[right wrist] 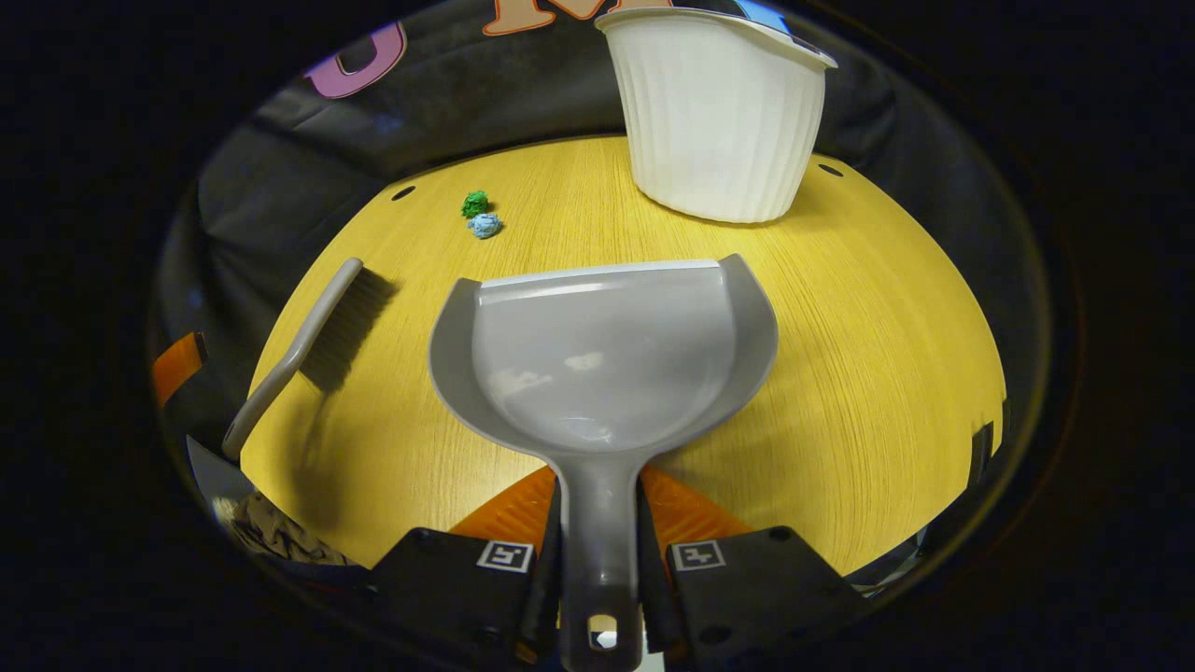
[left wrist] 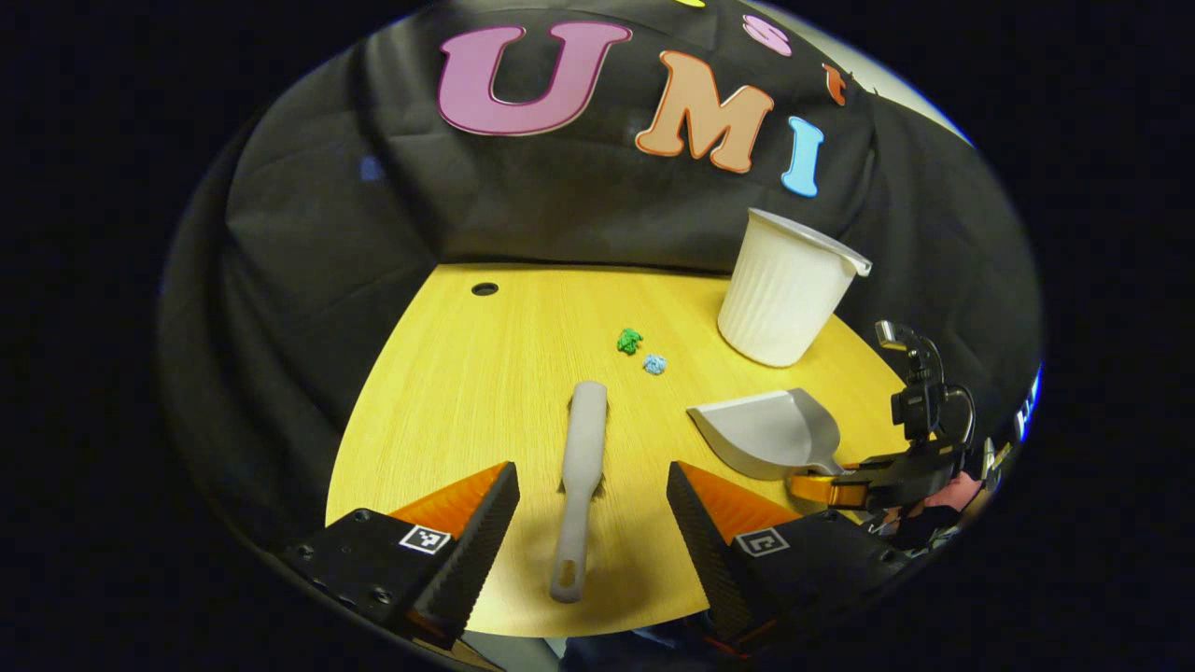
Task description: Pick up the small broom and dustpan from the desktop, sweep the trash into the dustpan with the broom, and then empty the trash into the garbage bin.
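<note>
Bin (left wrist: 786, 289): white, ribbed, upright at the far side of the desk (left wrist: 485, 373); the landmark for the rest.
Trash: a green wad (left wrist: 629, 341) and a blue wad (left wrist: 654, 364), just beside each other, left of the bin and a little nearer in the left gripper view.
Broom (left wrist: 581, 485): grey, lying on the desk well in front of the trash, its handle end (with a hanging hole) pointing away from the bin.
Left gripper (left wrist: 593, 523): jaws wide apart, one finger on each side of the broom handle, neither touching it; whether it is above the desk or down at it I cannot tell.
Dustpan (right wrist: 602, 350): grey, in front of the bin, its open lip facing the bin and its pan bare.
Right gripper (right wrist: 599, 551): clamped on the dustpan handle, both fingers pressed against its sides; in the left gripper view it sits at the near side of the dustpan, away from the bin.
Dustpan height: on the desk or just off it, cannot tell.
</note>
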`<state>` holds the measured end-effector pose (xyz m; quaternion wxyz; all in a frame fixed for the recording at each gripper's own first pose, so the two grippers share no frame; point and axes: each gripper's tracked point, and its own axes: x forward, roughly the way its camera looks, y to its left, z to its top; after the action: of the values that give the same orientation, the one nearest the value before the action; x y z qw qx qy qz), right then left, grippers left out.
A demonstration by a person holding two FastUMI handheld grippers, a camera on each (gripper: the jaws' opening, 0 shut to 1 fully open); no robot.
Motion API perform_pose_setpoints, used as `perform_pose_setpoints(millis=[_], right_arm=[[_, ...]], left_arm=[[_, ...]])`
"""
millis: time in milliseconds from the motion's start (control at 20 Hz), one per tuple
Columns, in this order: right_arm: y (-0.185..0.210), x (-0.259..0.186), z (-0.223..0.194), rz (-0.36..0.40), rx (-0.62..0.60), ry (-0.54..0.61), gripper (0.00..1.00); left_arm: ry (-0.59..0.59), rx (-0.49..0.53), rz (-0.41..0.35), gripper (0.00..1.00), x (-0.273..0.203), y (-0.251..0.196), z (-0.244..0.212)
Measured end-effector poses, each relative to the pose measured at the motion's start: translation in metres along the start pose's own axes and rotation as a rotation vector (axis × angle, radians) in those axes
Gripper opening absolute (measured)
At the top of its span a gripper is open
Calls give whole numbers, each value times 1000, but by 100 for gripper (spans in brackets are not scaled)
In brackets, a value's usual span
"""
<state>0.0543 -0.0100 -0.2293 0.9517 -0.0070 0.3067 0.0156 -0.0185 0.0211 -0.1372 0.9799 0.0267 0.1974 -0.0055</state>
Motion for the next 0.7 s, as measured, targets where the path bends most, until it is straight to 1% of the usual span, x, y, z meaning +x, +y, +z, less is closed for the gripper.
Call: perform_pose_setpoints(millis=[50,150,400,550,600,650,700], right_arm=[[0,0,1,0,2,-1,40],[1,0,0,2,1,5,40],[1,1,0,7,-5,17,40],[1,1,0,3,-6,14,40],[1,1,0,3,-5,15,36],[1,0,0,2,-4,15,40],[1,1,0,1,-4,14,40]], left_arm=[[27,7,1,94,5,0,-8],[92,23,1,94,15,3,-24],[298,69,-1,94,43,16,-69],[376,60,-5,92,49,19,-81],[399,50,-2,90,52,20,-83],[427,35,0,90,54,21,-88],[453,16,-3,89,58,21,-91]])
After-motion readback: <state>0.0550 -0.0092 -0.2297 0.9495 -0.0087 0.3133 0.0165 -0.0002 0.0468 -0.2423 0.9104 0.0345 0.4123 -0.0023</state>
